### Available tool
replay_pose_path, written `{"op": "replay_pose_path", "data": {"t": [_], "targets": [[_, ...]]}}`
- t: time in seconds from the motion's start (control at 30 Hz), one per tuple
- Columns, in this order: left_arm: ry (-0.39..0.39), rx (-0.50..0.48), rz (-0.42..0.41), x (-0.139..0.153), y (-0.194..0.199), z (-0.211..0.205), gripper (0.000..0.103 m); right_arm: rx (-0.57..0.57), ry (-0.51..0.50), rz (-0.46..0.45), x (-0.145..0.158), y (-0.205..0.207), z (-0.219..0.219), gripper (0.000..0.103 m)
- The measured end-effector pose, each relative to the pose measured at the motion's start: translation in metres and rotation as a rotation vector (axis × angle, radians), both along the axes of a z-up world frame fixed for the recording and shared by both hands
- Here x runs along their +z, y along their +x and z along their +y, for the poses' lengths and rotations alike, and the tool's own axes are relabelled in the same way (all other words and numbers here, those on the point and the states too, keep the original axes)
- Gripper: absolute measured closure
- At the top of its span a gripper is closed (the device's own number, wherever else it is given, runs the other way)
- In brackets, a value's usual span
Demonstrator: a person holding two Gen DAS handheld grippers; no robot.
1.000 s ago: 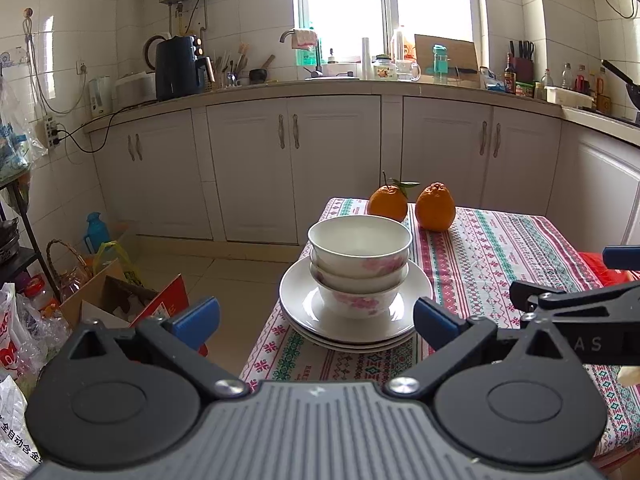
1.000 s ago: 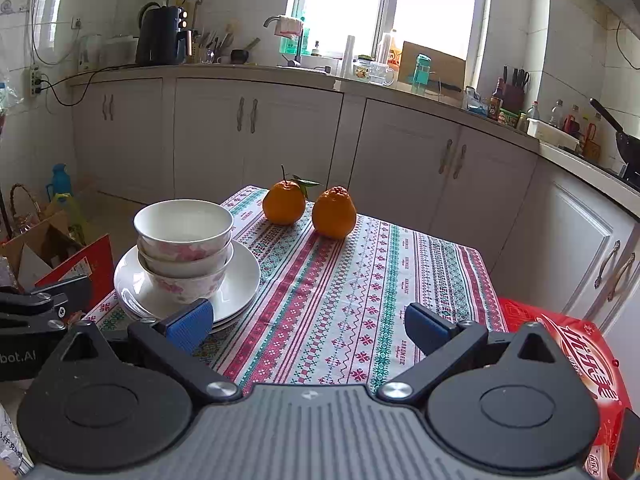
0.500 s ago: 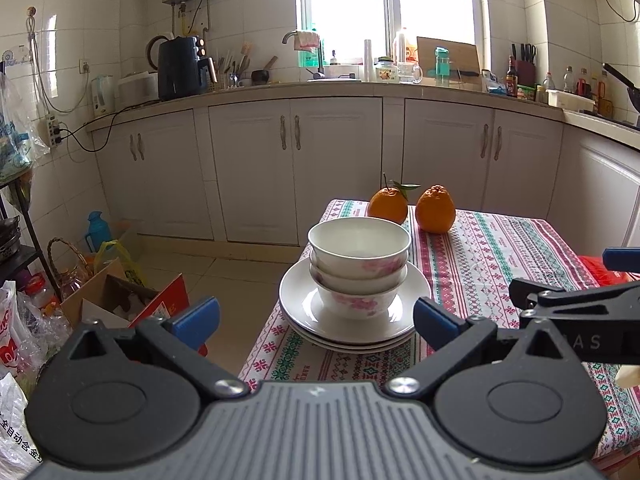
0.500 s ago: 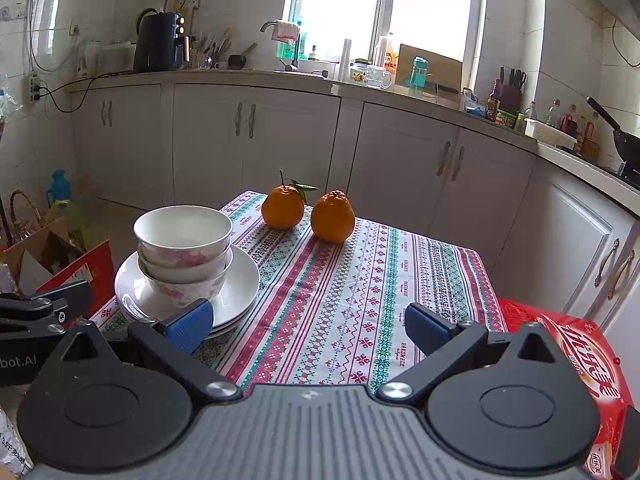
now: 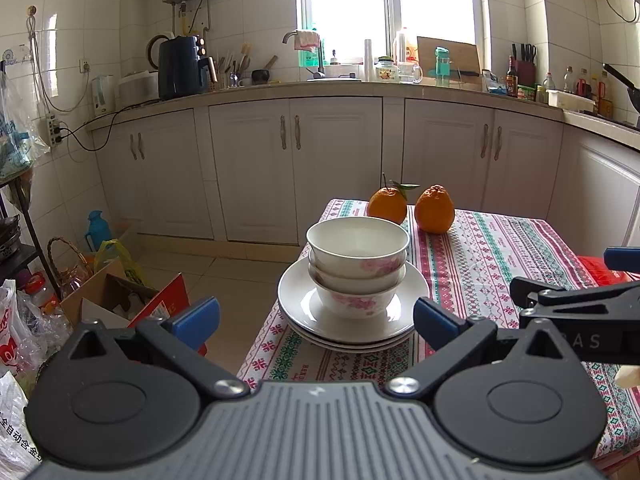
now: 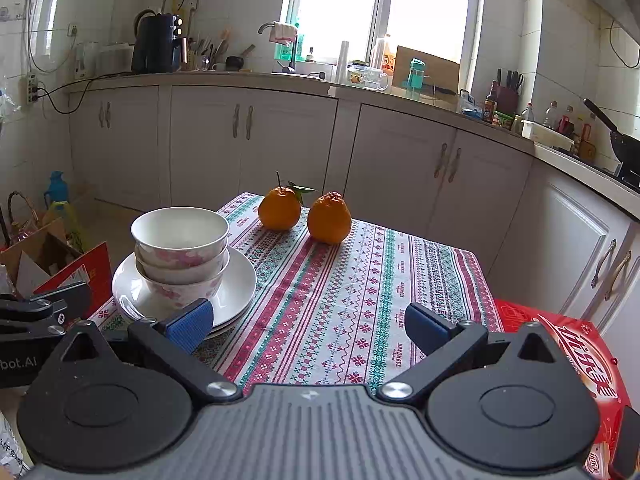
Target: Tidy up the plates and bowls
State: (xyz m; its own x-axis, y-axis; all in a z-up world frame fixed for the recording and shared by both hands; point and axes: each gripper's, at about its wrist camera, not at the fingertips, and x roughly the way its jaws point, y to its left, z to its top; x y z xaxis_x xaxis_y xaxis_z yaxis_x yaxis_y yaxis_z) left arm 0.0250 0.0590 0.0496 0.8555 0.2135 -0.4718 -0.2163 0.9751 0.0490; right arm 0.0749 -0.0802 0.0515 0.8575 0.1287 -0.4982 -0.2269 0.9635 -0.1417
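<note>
Left wrist view, landmark: your bowl stack (image 5: 357, 264), three floral bowls nested upright, sits in the middle of the plate stack (image 5: 352, 322) at the tablecloth's (image 5: 500, 248) near-left corner.
Left wrist view, left gripper: your left gripper (image 5: 316, 314) is spread wide and empty, hanging short of the plates with the bowl stack framed between its blue pads (image 5: 196, 314).
Left wrist view, neighbours: two oranges (image 5: 412, 208) lie beyond the bowl stack; the right gripper (image 5: 576, 300) shows to the right of it, edge-on.
Right wrist view, landmark: the bowl stack (image 6: 182, 252) stands to the left, on the plates (image 6: 236, 292).
Right wrist view, right gripper: your right gripper (image 6: 308, 324) is released too, holding nothing, aimed at bare cloth to the right of the bowl stack.
Right wrist view, neighbours: the oranges (image 6: 306, 212) sit behind and right of the bowl stack; a red package (image 6: 568, 344) lies at the cloth's right edge.
Step in hand: by my reading the crockery already looks gathered into one pile, and neither tool is touching it; you are either done or poised before a lift.
Next move: if more is needed, bring your left gripper forward and level to the top bowl's rim, clamp one wall, and lift straight up so the lower bowls do not rock.
</note>
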Motion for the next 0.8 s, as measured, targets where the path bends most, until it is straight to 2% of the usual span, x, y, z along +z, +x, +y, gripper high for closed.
{"op": "replay_pose_path", "data": {"t": [0.8], "targets": [[-0.003,0.000,0.001,0.0010,0.0002,-0.0013,0.001,-0.003,0.003,-0.002,0.0001,0.0009,-0.0019,0.000]]}}
